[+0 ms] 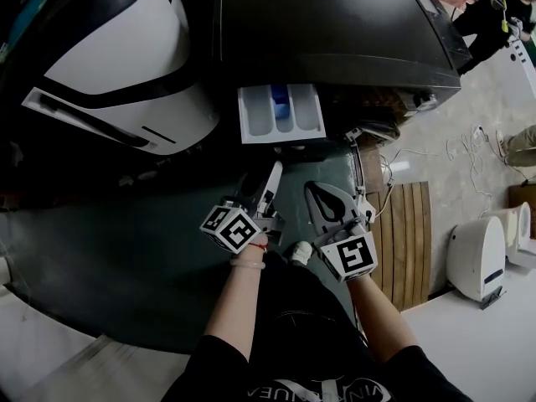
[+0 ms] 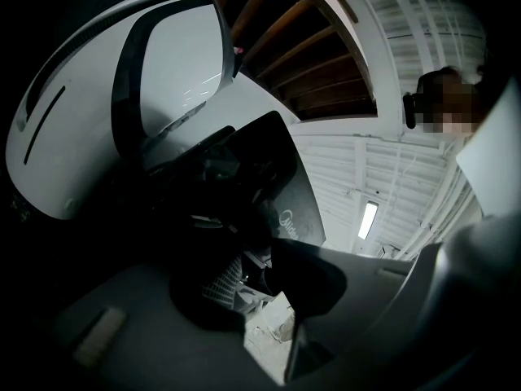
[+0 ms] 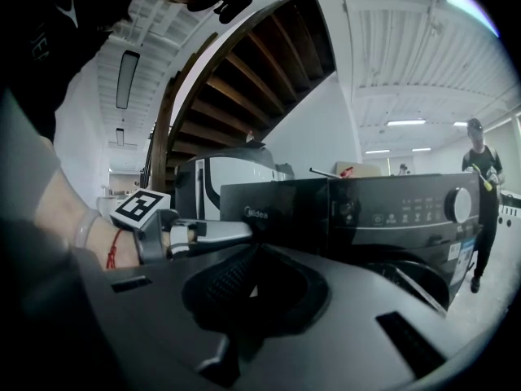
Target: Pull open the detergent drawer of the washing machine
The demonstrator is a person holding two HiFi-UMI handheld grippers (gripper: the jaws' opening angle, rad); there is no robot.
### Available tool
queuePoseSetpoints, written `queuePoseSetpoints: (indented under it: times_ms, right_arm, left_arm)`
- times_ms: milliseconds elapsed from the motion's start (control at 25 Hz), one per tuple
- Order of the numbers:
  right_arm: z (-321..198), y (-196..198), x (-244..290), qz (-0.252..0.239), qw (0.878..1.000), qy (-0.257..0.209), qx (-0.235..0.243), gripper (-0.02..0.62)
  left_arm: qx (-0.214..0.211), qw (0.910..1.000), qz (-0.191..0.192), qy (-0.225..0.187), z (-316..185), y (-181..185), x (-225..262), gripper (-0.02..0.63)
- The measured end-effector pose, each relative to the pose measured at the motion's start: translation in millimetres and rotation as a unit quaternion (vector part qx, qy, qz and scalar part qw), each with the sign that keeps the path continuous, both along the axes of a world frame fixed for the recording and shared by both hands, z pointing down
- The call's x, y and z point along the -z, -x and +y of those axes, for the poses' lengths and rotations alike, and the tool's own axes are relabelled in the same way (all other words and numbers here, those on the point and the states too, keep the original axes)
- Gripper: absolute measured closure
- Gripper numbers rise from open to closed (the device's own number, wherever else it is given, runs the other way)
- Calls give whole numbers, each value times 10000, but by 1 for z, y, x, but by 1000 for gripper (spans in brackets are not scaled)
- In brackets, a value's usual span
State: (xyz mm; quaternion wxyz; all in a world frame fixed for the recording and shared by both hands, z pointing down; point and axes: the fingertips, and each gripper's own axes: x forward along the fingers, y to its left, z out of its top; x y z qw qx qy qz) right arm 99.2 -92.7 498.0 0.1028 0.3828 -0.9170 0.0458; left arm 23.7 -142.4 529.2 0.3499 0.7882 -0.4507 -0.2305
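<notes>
The black washing machine (image 1: 335, 23) stands at the top of the head view. Its white detergent drawer (image 1: 280, 114), with a blue compartment, sticks out of the front. Both grippers hover short of the drawer and touch nothing. My left gripper (image 1: 275, 172) points at the drawer's underside, its jaws apart and empty. The left gripper view shows floor through the gap of the left gripper (image 2: 254, 275). To its right, my right gripper (image 1: 314, 189) has its tips together and holds nothing. In the right gripper view, the right gripper (image 3: 254, 255) faces the machine's control panel (image 3: 407, 210).
A white appliance (image 1: 126, 65) with black trim stands left of the washing machine. A wooden slatted pallet (image 1: 406, 233), cables and a small white unit (image 1: 477, 258) lie to the right. A person (image 3: 482, 186) stands beyond the machine.
</notes>
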Motion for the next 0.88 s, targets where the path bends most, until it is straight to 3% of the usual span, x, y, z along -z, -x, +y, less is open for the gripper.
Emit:
queuePoseSetpoints:
  times_ms: [880]
  right_arm:
    - [32, 9, -1, 1, 9999, 87, -54, 584]
  left_arm:
    - [-290, 9995, -95, -72, 29, -5, 2, 491]
